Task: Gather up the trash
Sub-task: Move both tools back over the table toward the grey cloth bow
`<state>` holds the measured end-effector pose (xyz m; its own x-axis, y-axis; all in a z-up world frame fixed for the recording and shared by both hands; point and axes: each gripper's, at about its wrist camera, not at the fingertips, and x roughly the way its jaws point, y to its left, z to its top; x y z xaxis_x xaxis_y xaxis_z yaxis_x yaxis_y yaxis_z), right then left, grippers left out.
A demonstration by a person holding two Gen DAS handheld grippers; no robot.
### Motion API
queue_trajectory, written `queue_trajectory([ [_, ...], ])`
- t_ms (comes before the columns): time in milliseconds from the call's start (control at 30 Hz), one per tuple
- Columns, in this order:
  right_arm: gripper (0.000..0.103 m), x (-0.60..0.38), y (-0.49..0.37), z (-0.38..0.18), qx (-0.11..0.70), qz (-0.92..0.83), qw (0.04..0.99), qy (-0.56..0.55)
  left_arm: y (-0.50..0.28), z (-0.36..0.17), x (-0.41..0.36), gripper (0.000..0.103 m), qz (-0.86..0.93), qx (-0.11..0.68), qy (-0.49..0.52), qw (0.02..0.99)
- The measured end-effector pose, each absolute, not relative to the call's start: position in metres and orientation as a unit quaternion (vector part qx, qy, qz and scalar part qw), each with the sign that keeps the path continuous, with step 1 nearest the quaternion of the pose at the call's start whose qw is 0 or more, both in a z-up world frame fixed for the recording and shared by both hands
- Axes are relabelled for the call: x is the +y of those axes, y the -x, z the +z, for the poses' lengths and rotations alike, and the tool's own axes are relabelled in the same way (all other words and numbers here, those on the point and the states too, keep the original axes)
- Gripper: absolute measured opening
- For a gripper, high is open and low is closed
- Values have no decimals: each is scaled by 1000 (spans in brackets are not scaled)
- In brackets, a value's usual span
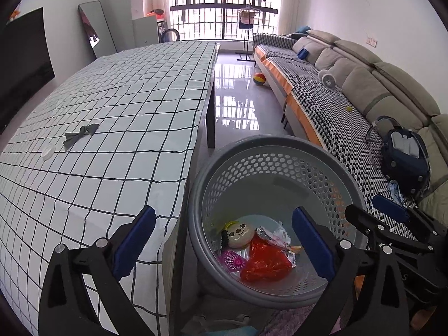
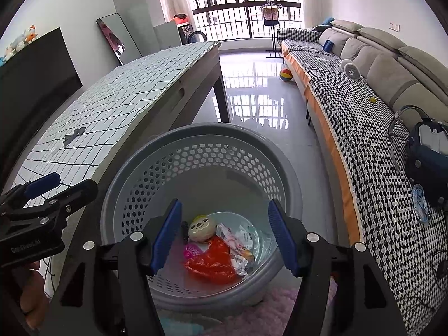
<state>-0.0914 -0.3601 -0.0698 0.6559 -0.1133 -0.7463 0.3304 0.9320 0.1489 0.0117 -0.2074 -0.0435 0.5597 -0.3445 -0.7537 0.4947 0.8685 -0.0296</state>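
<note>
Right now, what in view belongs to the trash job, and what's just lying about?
Job: basket, red bag, crumpled wrappers, round toy, bow scrap and white cap on table.
Lying about: ball, backpack, sofa, mirror.

Small pale lettering printed on the black body of the left gripper [image 2: 46,193], seen at the left edge of the right wrist view; too blurred to spell out with any certainty. Dark print on the crumpled white wrapper [image 2: 240,240] lying in the grey basket [image 2: 201,134], too small to read. A faint pale mark, perhaps a single letter, on the black frame at the right edge of the left wrist view; not legible either.
</note>
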Motion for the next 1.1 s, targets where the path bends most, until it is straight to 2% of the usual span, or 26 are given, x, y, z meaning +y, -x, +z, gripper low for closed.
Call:
queue_trajectory([
  [533, 65, -332, 80, -53, 385, -95, 909, -129, -9, -22, -161, 97, -209, 379, -65, 899],
  [1100, 65, -248, 5, -24, 373, -9, 926, -65, -37, -4, -48, 97, -105, 362, -17, 926],
])
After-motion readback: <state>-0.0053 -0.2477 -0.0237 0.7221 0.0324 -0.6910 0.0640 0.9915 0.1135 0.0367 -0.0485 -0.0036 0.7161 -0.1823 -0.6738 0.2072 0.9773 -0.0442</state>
